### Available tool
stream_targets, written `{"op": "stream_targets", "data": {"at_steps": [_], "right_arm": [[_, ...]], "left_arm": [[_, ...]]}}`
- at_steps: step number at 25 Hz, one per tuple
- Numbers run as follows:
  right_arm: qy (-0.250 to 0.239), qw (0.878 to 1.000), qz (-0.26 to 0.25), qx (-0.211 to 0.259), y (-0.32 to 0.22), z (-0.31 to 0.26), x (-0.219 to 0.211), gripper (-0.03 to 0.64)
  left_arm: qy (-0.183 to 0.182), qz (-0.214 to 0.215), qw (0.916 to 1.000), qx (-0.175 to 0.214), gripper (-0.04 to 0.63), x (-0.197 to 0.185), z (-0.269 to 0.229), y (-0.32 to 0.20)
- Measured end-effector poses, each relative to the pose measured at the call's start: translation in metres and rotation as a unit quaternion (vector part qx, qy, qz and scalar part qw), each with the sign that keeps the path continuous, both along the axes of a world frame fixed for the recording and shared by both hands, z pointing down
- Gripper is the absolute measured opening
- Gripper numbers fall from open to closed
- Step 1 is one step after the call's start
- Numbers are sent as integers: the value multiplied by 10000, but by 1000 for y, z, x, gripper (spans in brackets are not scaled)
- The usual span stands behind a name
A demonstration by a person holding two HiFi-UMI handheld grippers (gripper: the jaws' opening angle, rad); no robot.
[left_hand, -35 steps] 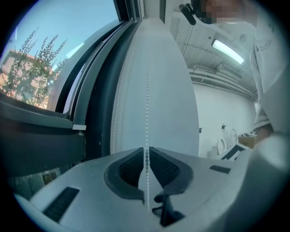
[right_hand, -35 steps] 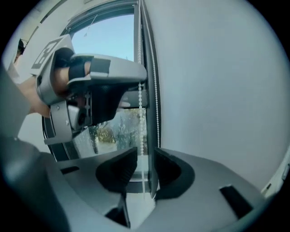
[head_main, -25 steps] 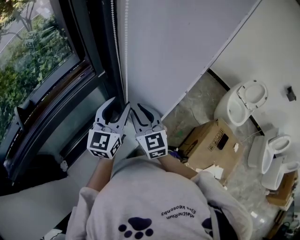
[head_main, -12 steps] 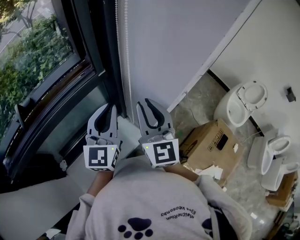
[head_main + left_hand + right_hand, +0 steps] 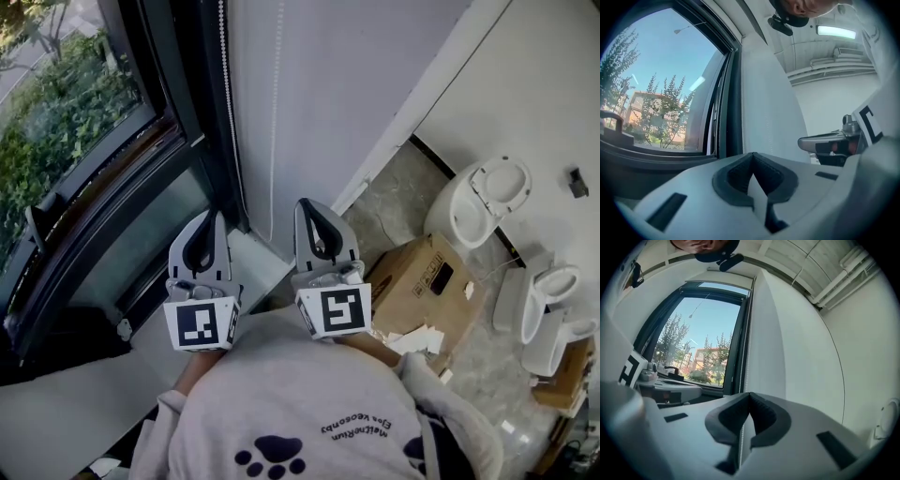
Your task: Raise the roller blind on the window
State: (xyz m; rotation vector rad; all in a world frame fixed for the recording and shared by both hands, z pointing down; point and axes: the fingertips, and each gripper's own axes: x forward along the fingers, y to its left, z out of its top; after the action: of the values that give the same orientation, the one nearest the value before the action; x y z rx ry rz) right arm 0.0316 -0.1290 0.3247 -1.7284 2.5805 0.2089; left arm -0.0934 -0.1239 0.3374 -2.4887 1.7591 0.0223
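The white bead chain (image 5: 275,141) hangs down the wall beside the dark window frame (image 5: 202,141), with a second strand (image 5: 225,94) against the frame. My left gripper (image 5: 215,217) is left of the chain and my right gripper (image 5: 307,204) right of it, both apart from it. Both have just been closing and now stand shut with nothing between the jaws. In the right gripper view the chain (image 5: 745,357) runs beyond the closed right gripper (image 5: 750,393). The left gripper (image 5: 752,154) faces the wall. No blind fabric covers the glass (image 5: 698,348).
A windowsill (image 5: 258,267) lies below the grippers. To the right on the floor sit a cardboard box (image 5: 427,281), a white toilet (image 5: 483,206) and more white fixtures (image 5: 553,305). The person's grey shirt (image 5: 309,412) fills the bottom.
Both grippers, open around the chain's lower end a second ago, have shut and spread apart. The chain now hangs free between them.
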Motion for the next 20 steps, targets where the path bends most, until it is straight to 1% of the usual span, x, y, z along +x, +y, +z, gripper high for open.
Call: {"op": "stream_targets", "data": {"at_steps": [11, 20], "right_arm": [[32, 10000, -56, 43, 8, 2, -1, 9], [76, 9998, -200, 10, 9, 4, -10, 9]], "left_arm": [[13, 97, 9999, -101, 8, 7, 6, 5], [40, 110, 9998, -149, 8, 4, 9, 7]]}}
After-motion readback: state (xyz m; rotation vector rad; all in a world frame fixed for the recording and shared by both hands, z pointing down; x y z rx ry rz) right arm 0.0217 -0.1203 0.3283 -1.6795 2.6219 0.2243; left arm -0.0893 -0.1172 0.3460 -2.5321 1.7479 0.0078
